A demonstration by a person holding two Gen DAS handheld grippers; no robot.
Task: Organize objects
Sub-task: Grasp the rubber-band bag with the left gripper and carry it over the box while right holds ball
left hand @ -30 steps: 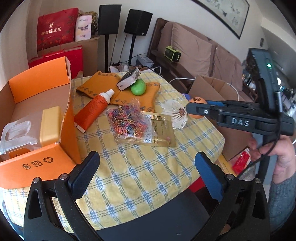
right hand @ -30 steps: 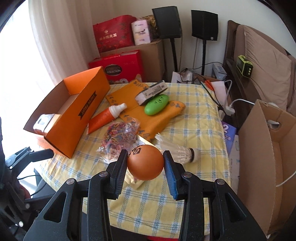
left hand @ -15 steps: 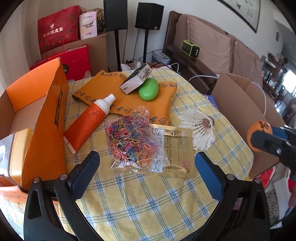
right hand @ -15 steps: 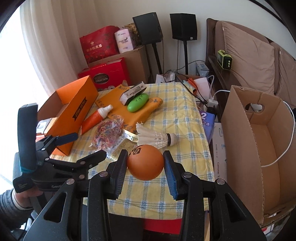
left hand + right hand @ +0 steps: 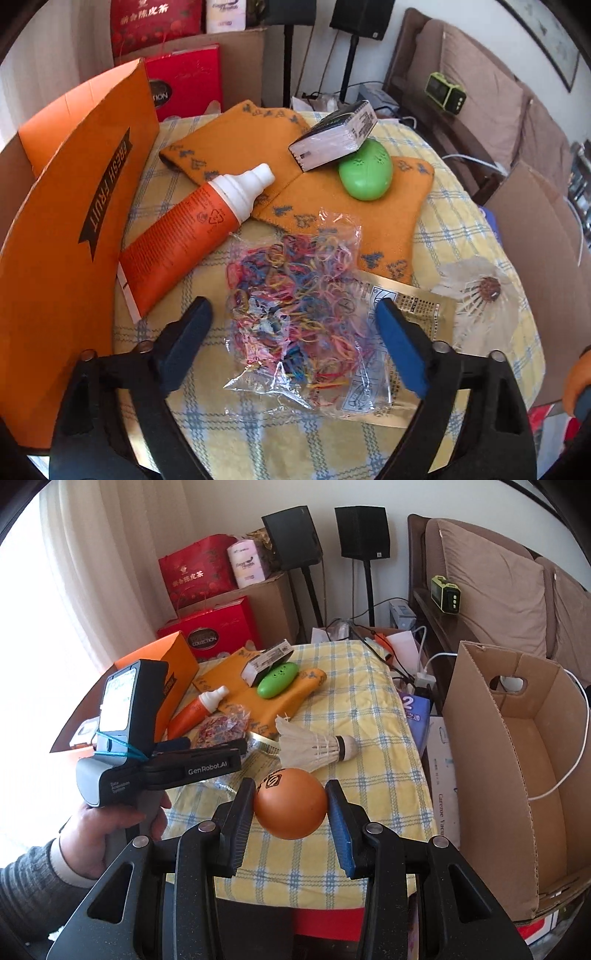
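My left tongs (image 5: 291, 323), closing in but not yet pinching, straddle the band bag (image 5: 295, 310) mid-desk; right tongs (image 5: 290, 805) pinch the ball (image 5: 290, 803). Next: lower, squeeze the bag.

The person's left hand (image 5: 110, 823), a grey sleeve at its wrist, grips the left gripper (image 5: 291, 317) by the handle and tips it steeply downward, its jaws wide apart though they have just been closing, while the right gripper (image 5: 290, 805) is pinched shut, tilted down too.
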